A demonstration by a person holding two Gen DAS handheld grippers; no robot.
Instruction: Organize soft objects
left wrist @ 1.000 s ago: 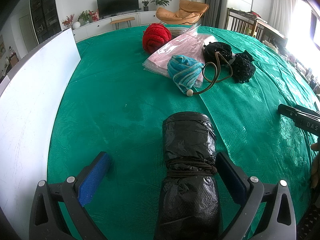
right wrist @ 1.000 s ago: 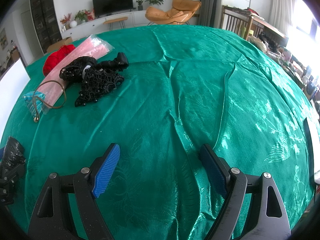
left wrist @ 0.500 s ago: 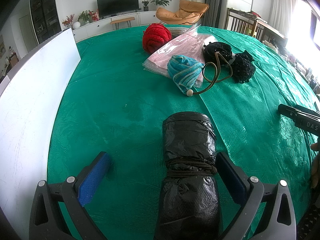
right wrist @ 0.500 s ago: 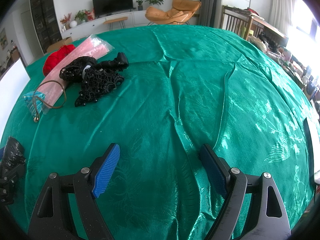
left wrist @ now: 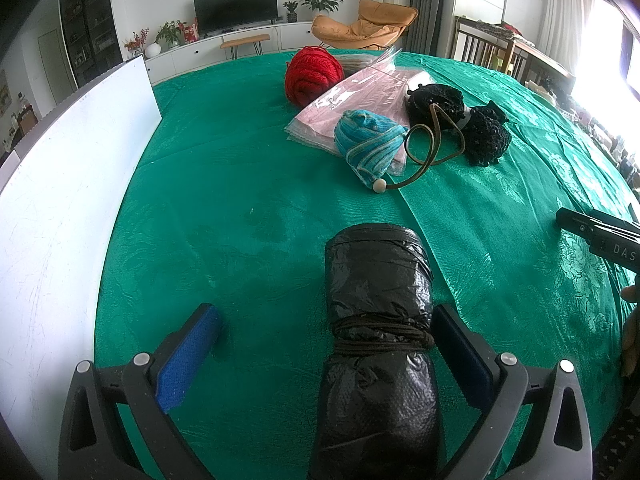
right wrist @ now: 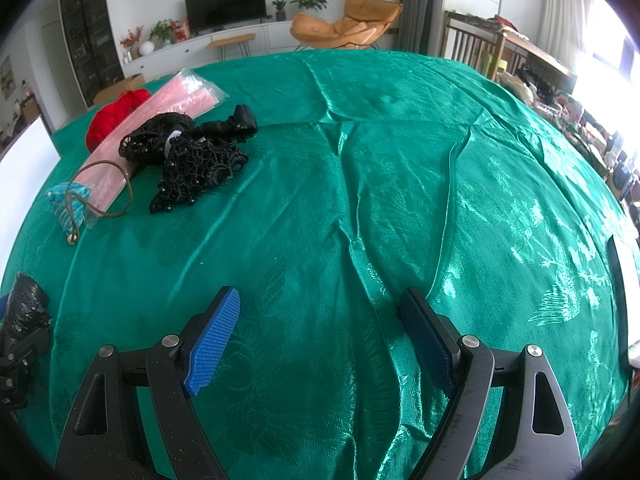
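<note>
The black bag roll [left wrist: 380,344], bound with dark cord, lies low in the centre of my left view on the green cloth [left wrist: 224,200], between the spread fingers of my left gripper [left wrist: 326,334]; the right pad sits just beside it, the left pad well clear, so nothing is clamped. My right gripper [right wrist: 320,326] hangs released over bare cloth, so I judge the step as placing or taking this roll. Next I must close squarely or back off toward the pile at upper right: red yarn [left wrist: 314,74], pink packet [left wrist: 360,100], blue pouch [left wrist: 368,142], black lace [left wrist: 476,128].

The black plastic-wrapped bundle [left wrist: 380,344] runs off the left wrist view's bottom edge; pink bags [left wrist: 356,96] partly hide the red yarn [left wrist: 312,74].
</note>
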